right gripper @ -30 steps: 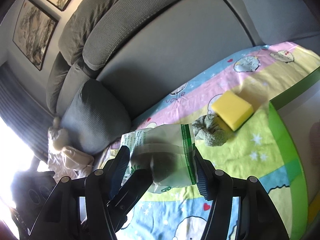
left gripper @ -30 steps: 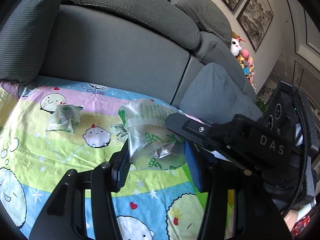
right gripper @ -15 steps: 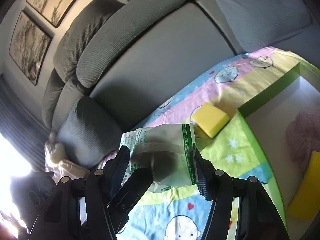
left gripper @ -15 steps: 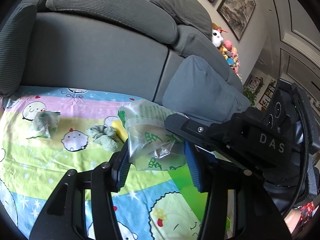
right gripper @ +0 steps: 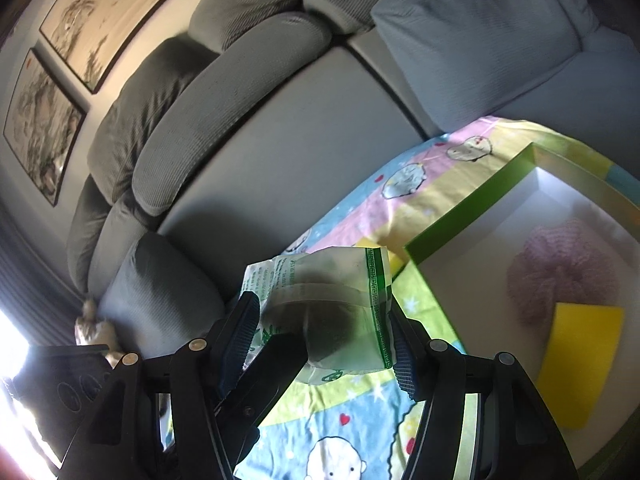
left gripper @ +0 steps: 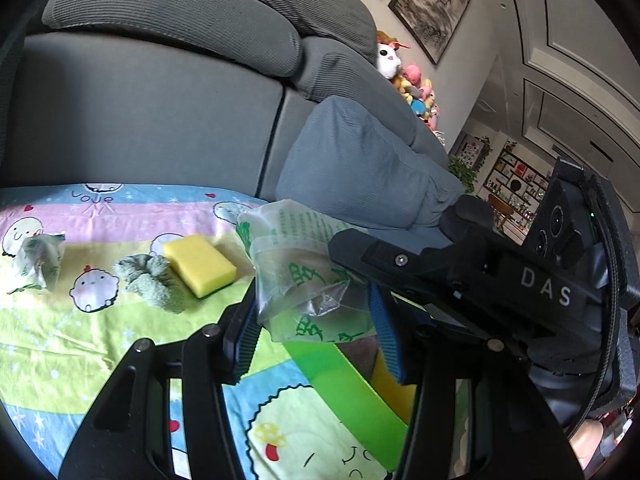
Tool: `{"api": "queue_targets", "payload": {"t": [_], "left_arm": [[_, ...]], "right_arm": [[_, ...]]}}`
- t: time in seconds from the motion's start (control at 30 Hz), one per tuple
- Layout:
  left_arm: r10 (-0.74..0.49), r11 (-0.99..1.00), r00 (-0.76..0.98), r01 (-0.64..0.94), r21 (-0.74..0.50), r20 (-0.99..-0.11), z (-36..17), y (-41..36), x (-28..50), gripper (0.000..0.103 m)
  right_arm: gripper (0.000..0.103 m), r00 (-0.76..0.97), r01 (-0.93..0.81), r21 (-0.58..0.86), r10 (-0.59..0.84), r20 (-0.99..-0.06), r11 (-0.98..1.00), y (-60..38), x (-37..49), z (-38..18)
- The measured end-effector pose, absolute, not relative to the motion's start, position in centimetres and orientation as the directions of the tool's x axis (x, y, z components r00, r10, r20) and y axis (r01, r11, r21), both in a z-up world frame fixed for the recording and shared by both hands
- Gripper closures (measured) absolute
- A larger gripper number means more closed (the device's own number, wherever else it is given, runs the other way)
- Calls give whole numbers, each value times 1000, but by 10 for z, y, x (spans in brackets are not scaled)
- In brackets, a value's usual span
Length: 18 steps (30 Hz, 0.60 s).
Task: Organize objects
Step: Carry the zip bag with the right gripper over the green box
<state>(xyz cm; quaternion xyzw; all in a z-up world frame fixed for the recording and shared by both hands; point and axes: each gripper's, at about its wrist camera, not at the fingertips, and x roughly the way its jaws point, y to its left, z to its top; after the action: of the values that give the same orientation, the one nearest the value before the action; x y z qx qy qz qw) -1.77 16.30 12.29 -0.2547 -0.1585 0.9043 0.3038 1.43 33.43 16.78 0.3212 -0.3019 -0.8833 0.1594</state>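
Left wrist view: the left gripper (left gripper: 316, 332) is clenched on a plastic packet (left gripper: 308, 276) printed in green, with the right gripper's finger alongside; the packet is held above the cartoon sheet (left gripper: 80, 340), near the green box's edge (left gripper: 340, 384)

Right wrist view: the right gripper (right gripper: 320, 344) grasps the same packet beside the box's corner, above the sheet

Grey sofa (left gripper: 160, 120) beneath framed paintings (right gripper: 80, 36)

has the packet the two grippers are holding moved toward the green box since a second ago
Yes. In the right wrist view the green box now sits just right of the packet; a second ago only its edge showed, far off.
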Motion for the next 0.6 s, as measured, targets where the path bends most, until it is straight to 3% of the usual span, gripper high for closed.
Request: {"api": "queue_targets", "payload": {"t": [0.6], "left_arm": [[672,-736,-641,-527,-424,-371,124,200,-13,52]], "right_arm": [[40,-795,-8,654,-392,-463,-756,370,33,163]]}}
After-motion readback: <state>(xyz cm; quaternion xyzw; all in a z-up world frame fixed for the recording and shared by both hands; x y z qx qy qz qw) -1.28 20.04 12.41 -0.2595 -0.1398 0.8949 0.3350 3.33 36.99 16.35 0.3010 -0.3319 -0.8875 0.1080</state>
